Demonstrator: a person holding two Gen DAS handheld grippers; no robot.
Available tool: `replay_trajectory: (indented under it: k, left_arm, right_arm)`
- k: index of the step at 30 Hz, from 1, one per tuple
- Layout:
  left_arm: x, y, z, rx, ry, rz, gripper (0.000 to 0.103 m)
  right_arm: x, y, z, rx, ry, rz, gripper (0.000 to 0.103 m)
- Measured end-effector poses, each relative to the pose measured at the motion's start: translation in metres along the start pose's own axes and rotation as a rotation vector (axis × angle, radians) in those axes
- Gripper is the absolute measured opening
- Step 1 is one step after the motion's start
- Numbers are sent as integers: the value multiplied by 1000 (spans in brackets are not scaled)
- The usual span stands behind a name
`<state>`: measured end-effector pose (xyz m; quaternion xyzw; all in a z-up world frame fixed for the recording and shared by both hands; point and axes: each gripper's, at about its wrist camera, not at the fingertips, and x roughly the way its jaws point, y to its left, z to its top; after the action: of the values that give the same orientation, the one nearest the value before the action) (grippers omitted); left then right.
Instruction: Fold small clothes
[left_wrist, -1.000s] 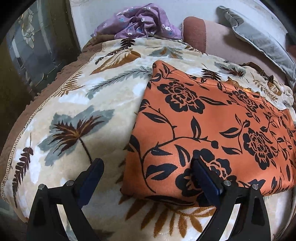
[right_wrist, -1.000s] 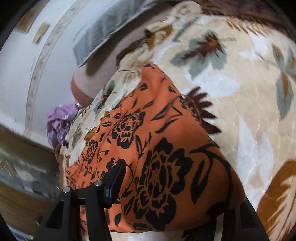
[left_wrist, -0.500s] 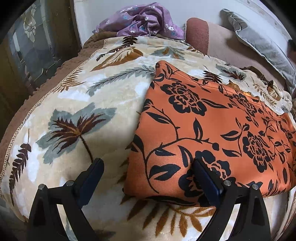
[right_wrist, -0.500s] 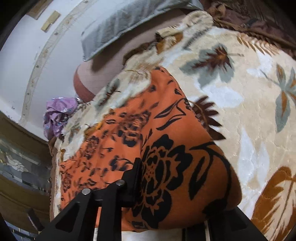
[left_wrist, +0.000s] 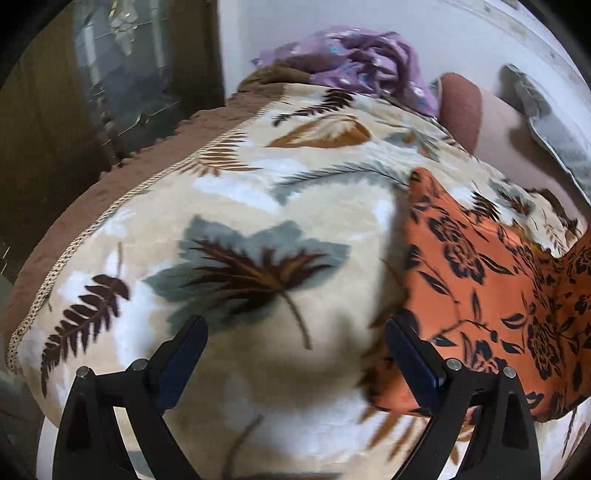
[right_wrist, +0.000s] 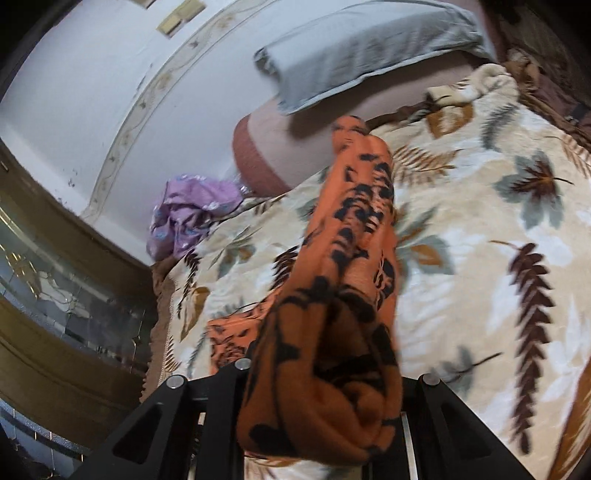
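The orange floral garment (right_wrist: 332, 332) is lifted at one end: the right gripper (right_wrist: 317, 413) is clamped on a thick bunch of it, and the cloth hangs from there down to the bed, where its other part lies flat on the leaf-pattern blanket (left_wrist: 229, 236). In the left wrist view the same garment (left_wrist: 480, 302) lies at the right side of the blanket, with its far right part rising up. The left gripper (left_wrist: 295, 354) has its jaws wide apart and holds nothing; its right finger is just beside the near edge of the cloth.

I judge that the step in hand is carrying one end over to make a fold. The next move calls for laying the lifted end evenly on the flat part, and the free gripper could hold the near edge so that it does not slide.

I count one orange garment, one crumpled purple garment (left_wrist: 354, 59) at the far edge of the bed, one grey pillow (right_wrist: 369, 48), one brown bolster (right_wrist: 266, 155), and two grippers.
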<state>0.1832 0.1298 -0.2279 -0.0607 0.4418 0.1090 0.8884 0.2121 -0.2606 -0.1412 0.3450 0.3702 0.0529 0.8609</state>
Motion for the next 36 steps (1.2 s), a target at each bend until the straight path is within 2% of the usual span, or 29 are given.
replay_trajectory:
  k: [4,11,16,20,22,23,24,27,31,32,33,36]
  left_arm:
    - [-2,17,3,-13,-7,12,97]
    - [-1,43,6,-68,9,12,97]
    - [4,55,7,-101,25,16,97]
    - [2,64,9,-137,17,28,97]
    - [1,64,10,-145,5,36,97]
    - [0,63,11,-142,2,36,97]
    - [-1,60,11,-135,0,35,97]
    - [-2,52,10,-108,-5,34,97]
    - [-8,45,9,-82,-39,14,97]
    - [-11,44,9,-81,-55,0,97]
    - [-13,43,9,-82,-63,-12,97]
    - [-19,37,11,-99,-92,-97,97]
  right_arm:
    - [32,41,-17,-30,40,6,21]
    - [111,92,-71,-42,183,23,21]
    - [147,98,-106,-37,310,33,25]
    - [147,92,-113,-75,347,93,30]
    - [144,85,-116,-62,386,169,40]
    - [141,81,-120,-60,406,227,40]
    - [140,80,-123,-65,415,250,40]
    - [142,78,-136,-59,439,282,40]
    - [141,61,-143,60,513,407,40]
    - [137,57,-139,83,511,434,41]
    - [132,52,-136,99,502,454,53]
    - [100,31,-114,100,384,495,55]
